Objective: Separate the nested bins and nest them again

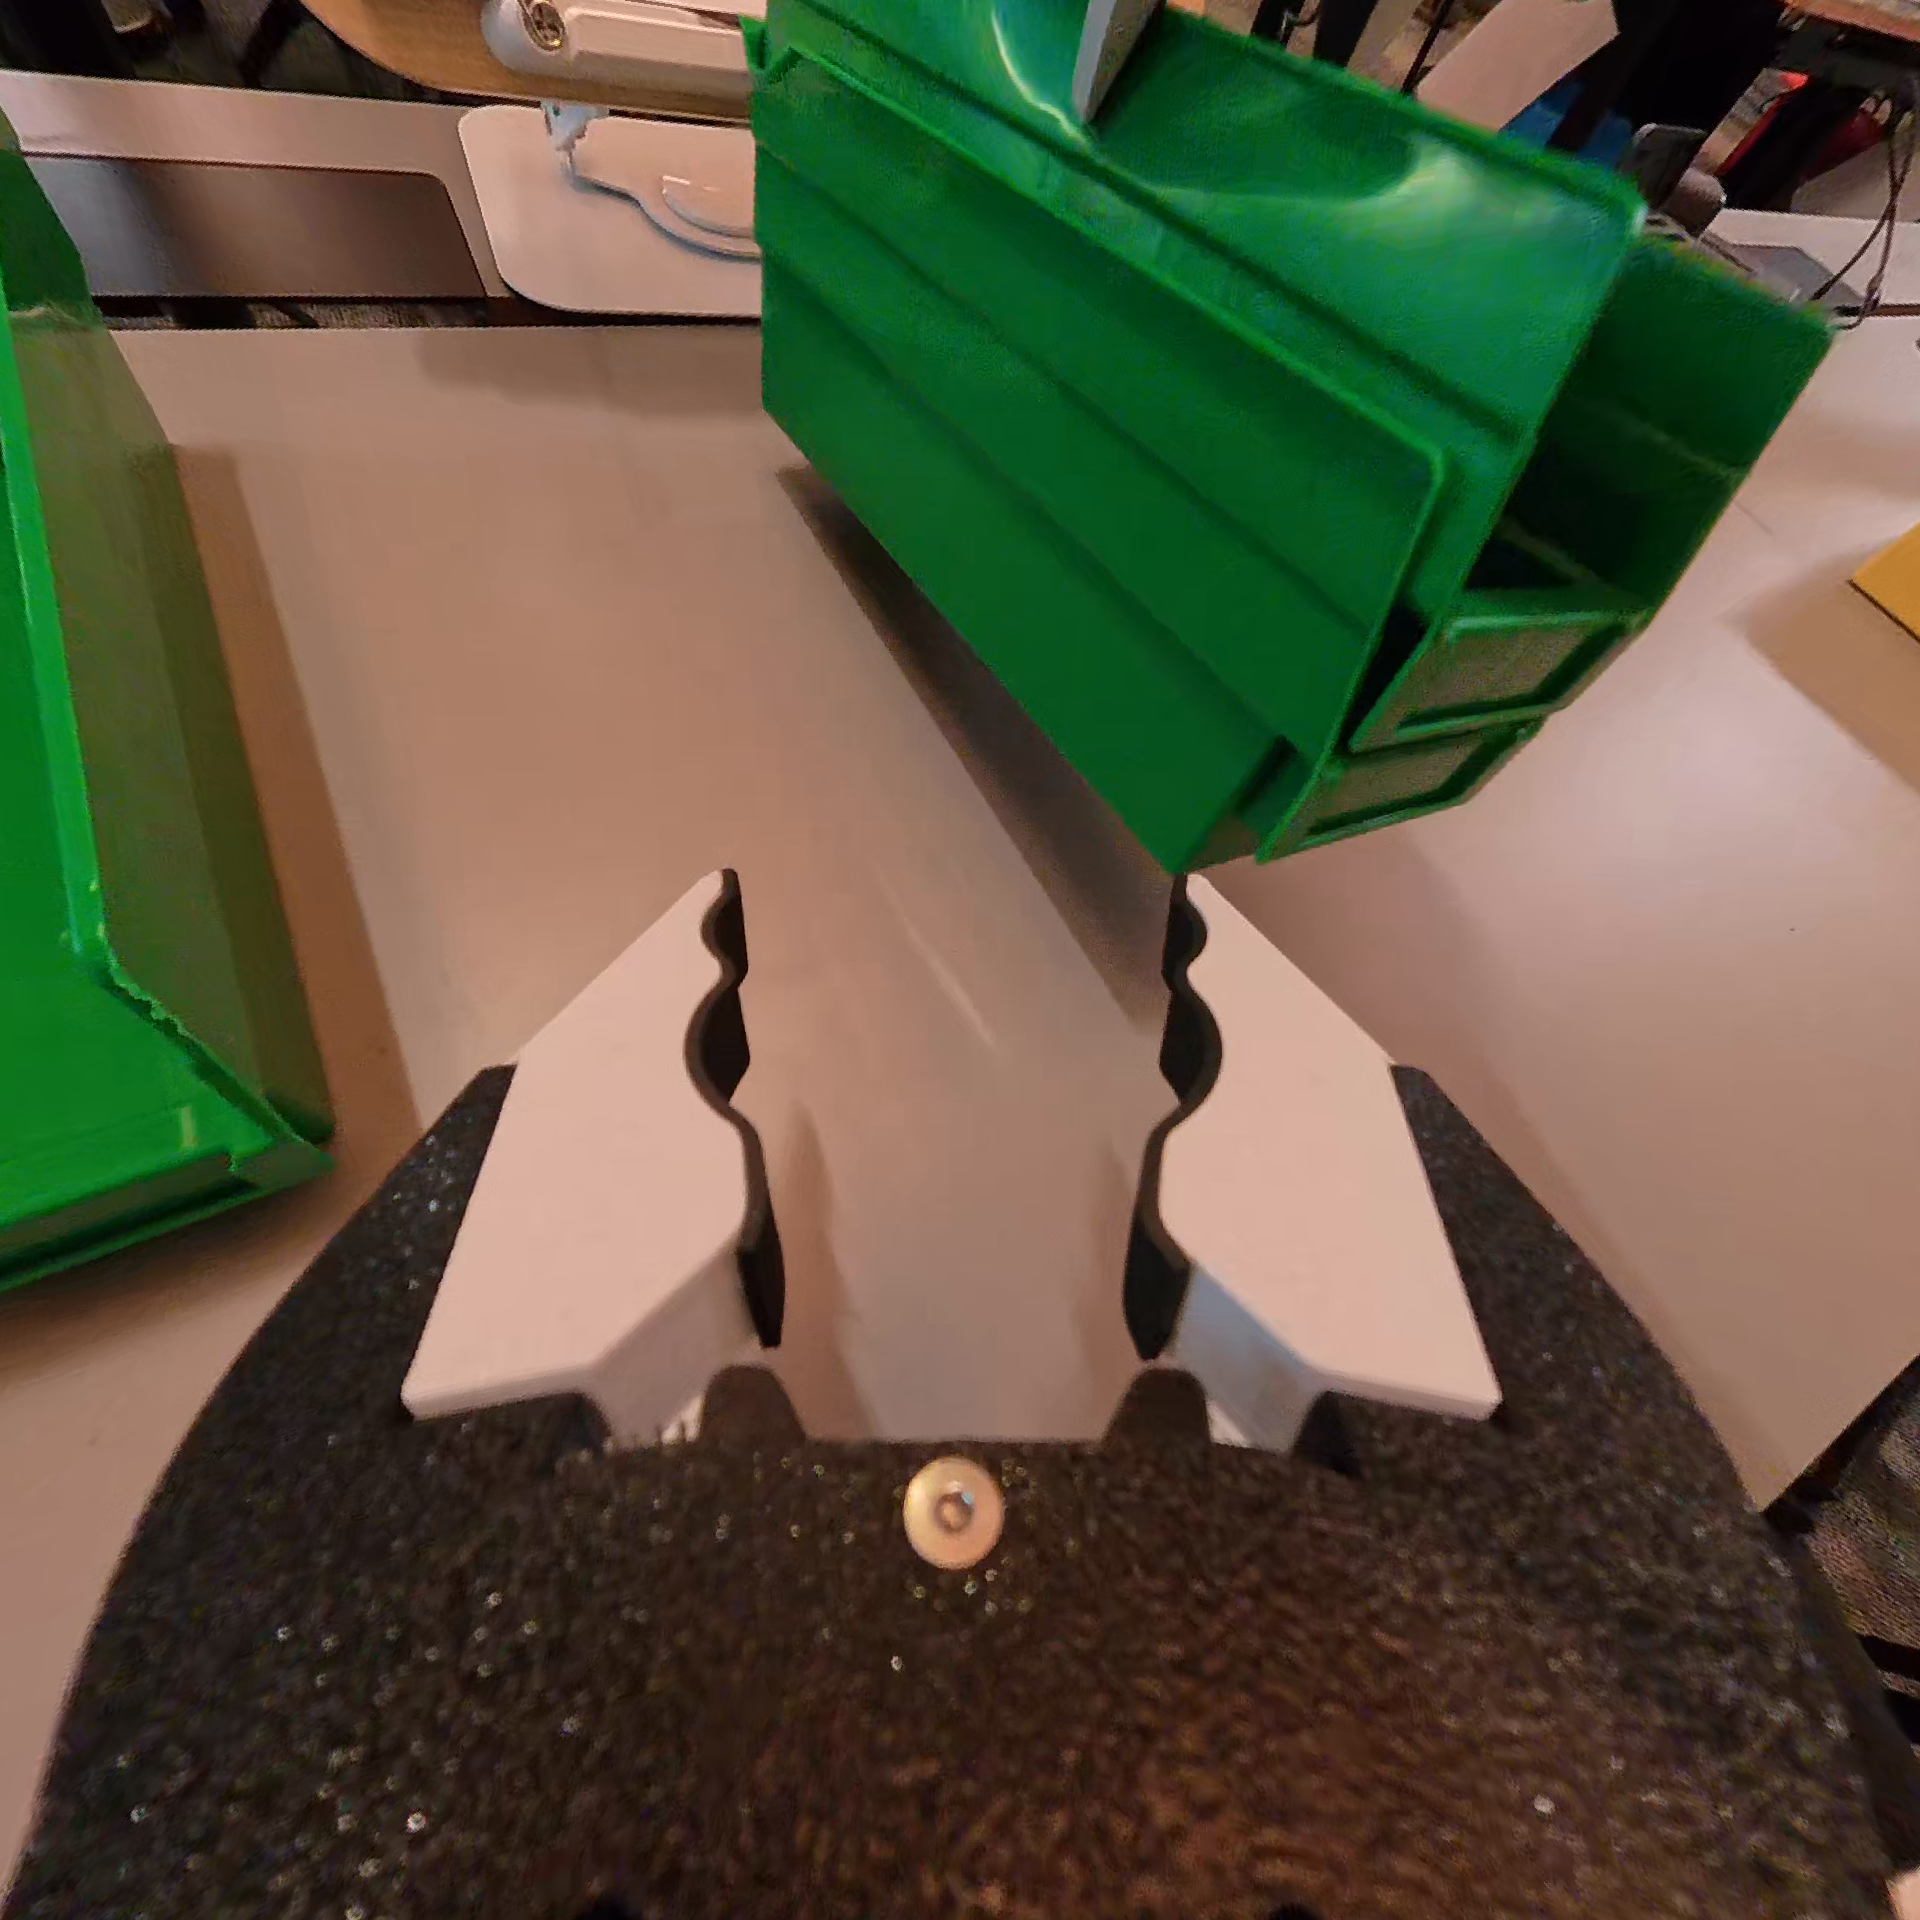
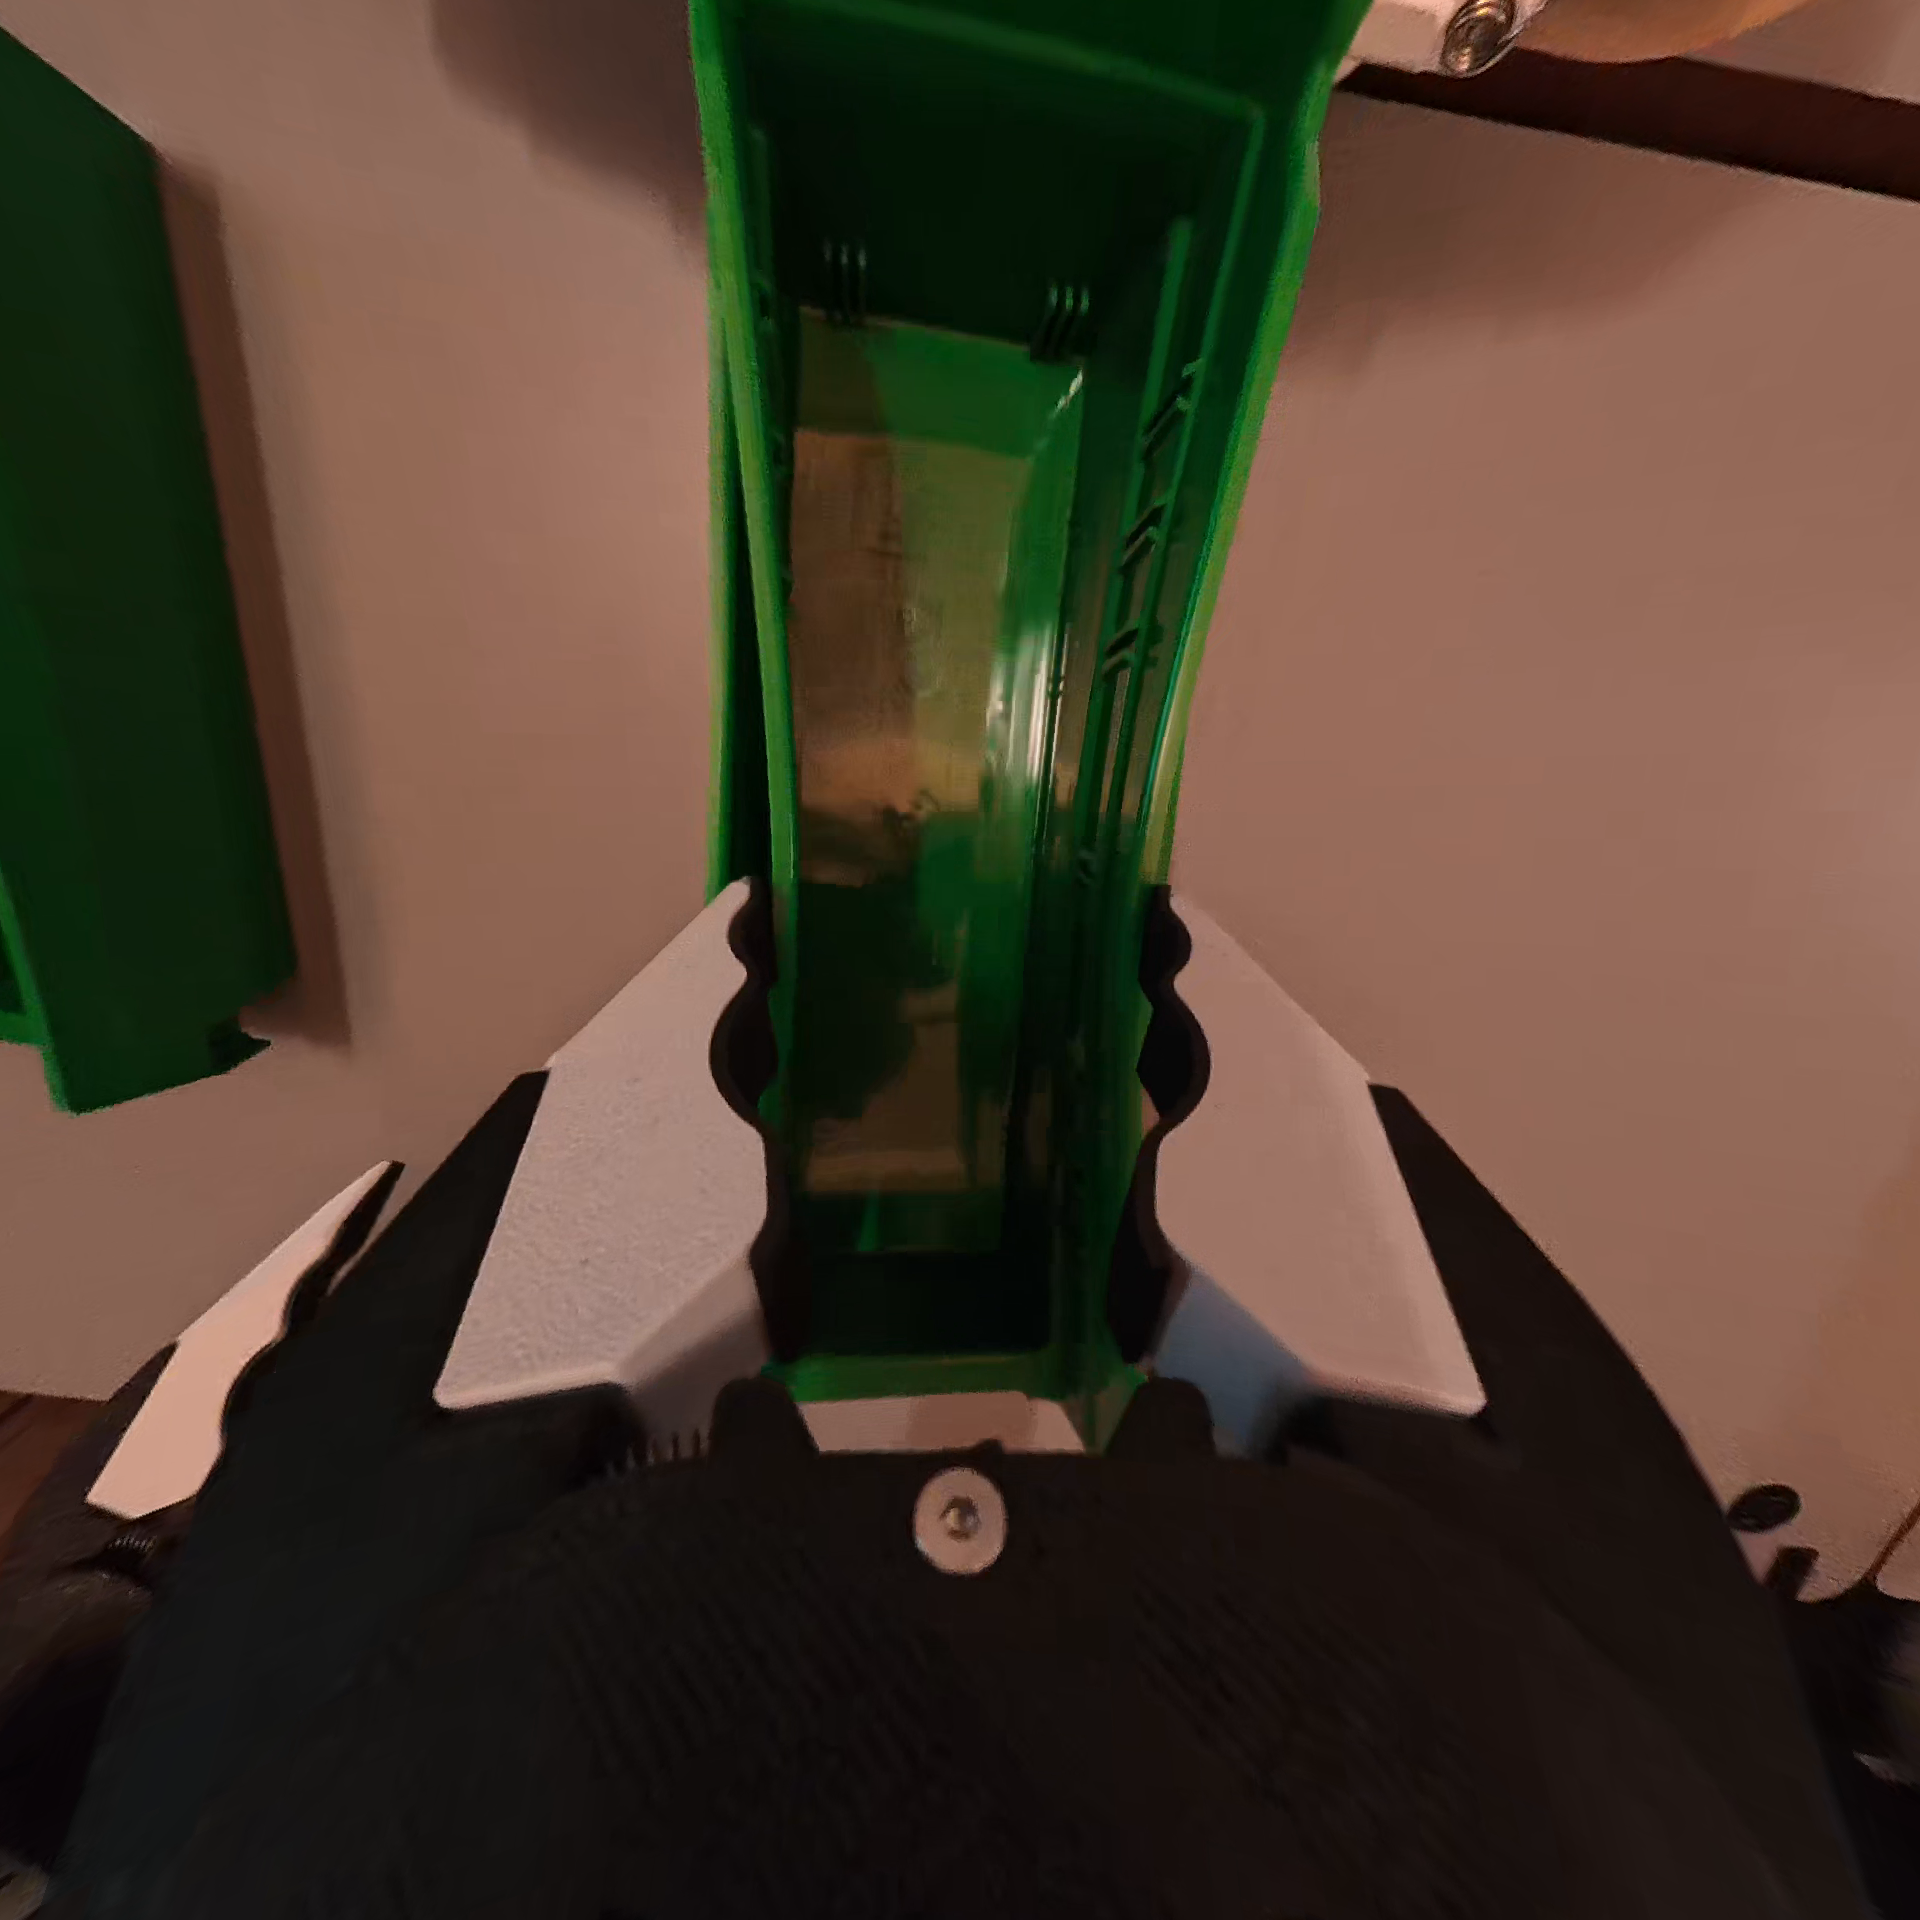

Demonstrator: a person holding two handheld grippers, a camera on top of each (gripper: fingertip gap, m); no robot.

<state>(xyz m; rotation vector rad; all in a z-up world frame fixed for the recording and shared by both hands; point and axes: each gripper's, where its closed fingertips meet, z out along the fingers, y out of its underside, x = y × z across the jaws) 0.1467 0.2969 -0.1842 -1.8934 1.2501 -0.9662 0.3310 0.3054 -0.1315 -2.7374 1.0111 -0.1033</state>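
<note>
A stack of nested green bins hangs tilted in the air over the beige table, its two front lips pointing down to the right. My right gripper is shut on this stack, with its fingers pressed against the walls at one end; one of its fingers shows at the top of the left wrist view. My left gripper is open and empty, just below the stack's lowest corner. A separate green bin lies on the table to the left; it also shows in the right wrist view.
A white and grey device stands beyond the table's far edge. A yellow object lies at the right edge. The table's near right corner drops to the floor. One finger of the left gripper shows at lower left.
</note>
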